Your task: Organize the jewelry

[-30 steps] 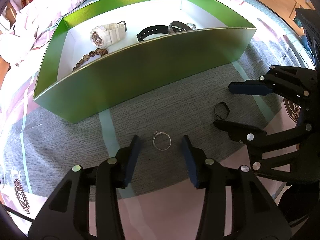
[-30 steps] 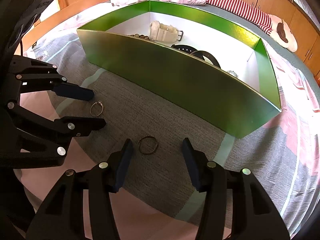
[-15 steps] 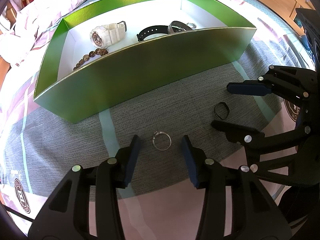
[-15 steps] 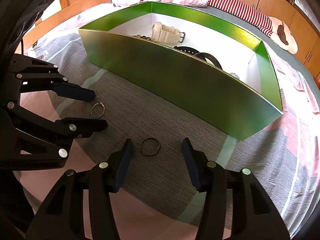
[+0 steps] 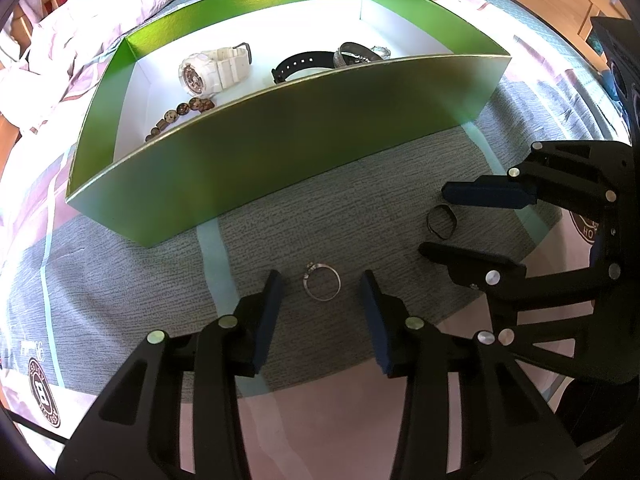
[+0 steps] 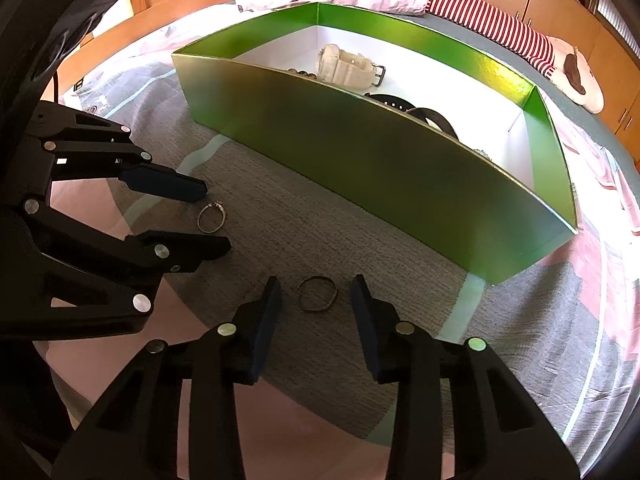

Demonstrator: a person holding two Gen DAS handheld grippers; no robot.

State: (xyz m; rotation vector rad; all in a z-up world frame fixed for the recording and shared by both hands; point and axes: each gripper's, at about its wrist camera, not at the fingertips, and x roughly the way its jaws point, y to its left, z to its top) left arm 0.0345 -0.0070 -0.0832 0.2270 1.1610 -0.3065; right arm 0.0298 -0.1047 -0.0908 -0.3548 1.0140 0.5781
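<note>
Both tools sit spread wide and empty on the bed: left tool (image 5: 322,286) brackets the silver ring (image 5: 322,287), right tool (image 6: 316,292) brackets the dark ring (image 6: 317,293). Each looks lined up to pinch, with the green box (image 5: 280,152) just beyond.

The green box's (image 5: 280,168) tall near wall blocks the way ahead of both spread grippers
</note>
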